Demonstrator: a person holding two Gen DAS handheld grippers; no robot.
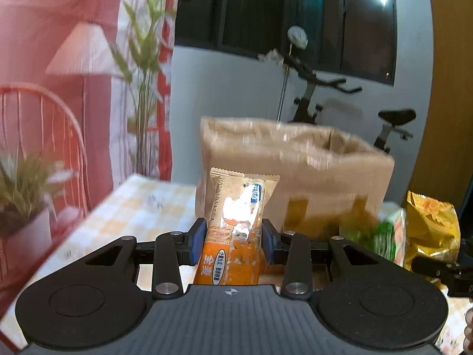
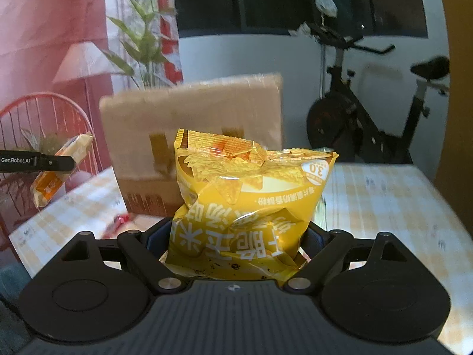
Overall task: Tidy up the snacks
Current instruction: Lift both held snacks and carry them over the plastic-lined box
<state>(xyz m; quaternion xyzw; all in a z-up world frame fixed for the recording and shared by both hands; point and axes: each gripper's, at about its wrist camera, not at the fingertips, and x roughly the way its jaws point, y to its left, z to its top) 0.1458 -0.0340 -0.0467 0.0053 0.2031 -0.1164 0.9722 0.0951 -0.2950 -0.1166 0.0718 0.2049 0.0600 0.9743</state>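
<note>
My left gripper is shut on an orange and cream snack bar and holds it upright above the table, just in front of an open cardboard box. My right gripper is shut on a yellow chip bag, lifted above the table in front of the same box. The yellow bag and part of the right gripper show at the right edge of the left wrist view. The left gripper with its bar shows at the left of the right wrist view.
The table has a yellow checked cloth. A green snack pack lies right of the box. A small red item lies on the cloth by the box. A red wire chair, potted plants and an exercise bike stand beyond the table.
</note>
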